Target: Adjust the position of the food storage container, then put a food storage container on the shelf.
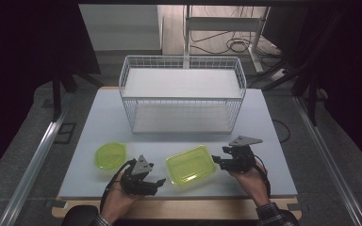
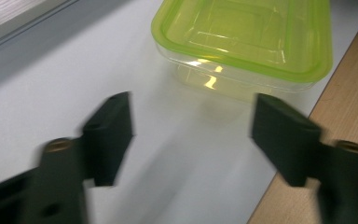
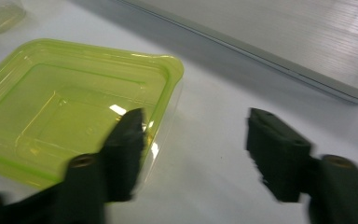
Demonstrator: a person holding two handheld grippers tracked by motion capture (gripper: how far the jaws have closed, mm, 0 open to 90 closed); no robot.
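Centrally, a lidded rectangular green container [image 1: 191, 165] is sitting near the front edge of the white table [image 1: 264, 127], between the two grippers. Just left of it, the left gripper [image 1: 156, 182] is pointing at it with jaws spread wide and gripping nothing. Just beside its right end, the right gripper [image 1: 218, 160] is hovering, jaws likewise wide apart and empty. Farther left, a round green container [image 1: 110, 155] is lying. Behind them, a white wire basket [image 1: 182, 94] is standing.
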